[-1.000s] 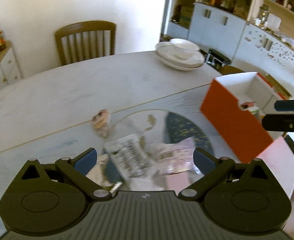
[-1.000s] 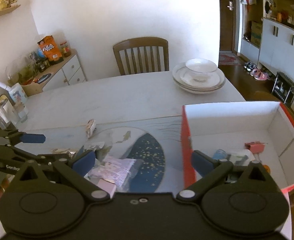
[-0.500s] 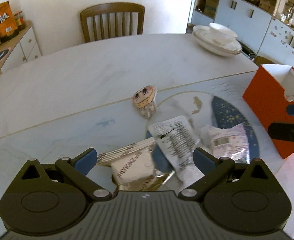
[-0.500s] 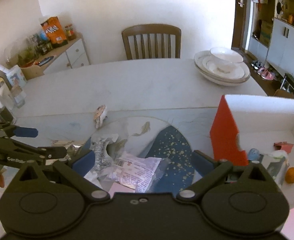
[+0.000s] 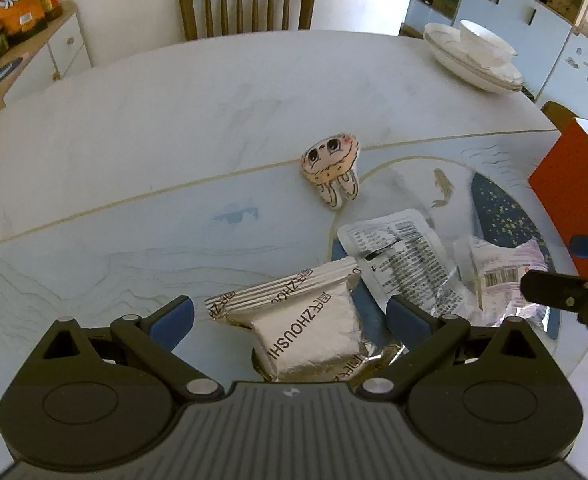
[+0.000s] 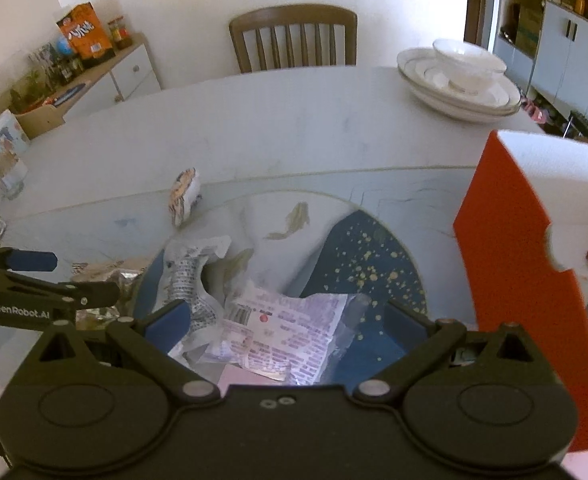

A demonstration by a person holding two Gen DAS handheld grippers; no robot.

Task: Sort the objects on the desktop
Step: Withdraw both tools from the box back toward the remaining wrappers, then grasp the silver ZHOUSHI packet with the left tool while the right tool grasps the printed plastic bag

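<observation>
Hovered with left gripper (image 5: pixel 289 314) spread wide over a crinkled silver foil packet (image 5: pixel 310 332) lying flat on the glossy marble table (image 5: pixel 173 120). Likewise splayed, right gripper (image 6: pixel 287 318) above a creased pale-purple wrapper (image 6: pixel 289 332), just left of the orange-walled cardboard box (image 6: pixel 514 264).

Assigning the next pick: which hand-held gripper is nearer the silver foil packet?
Left. The left hand-held gripper is open directly over the silver foil packet; the right hand-held gripper sits over the purple-printed wrapper, further right.
</observation>
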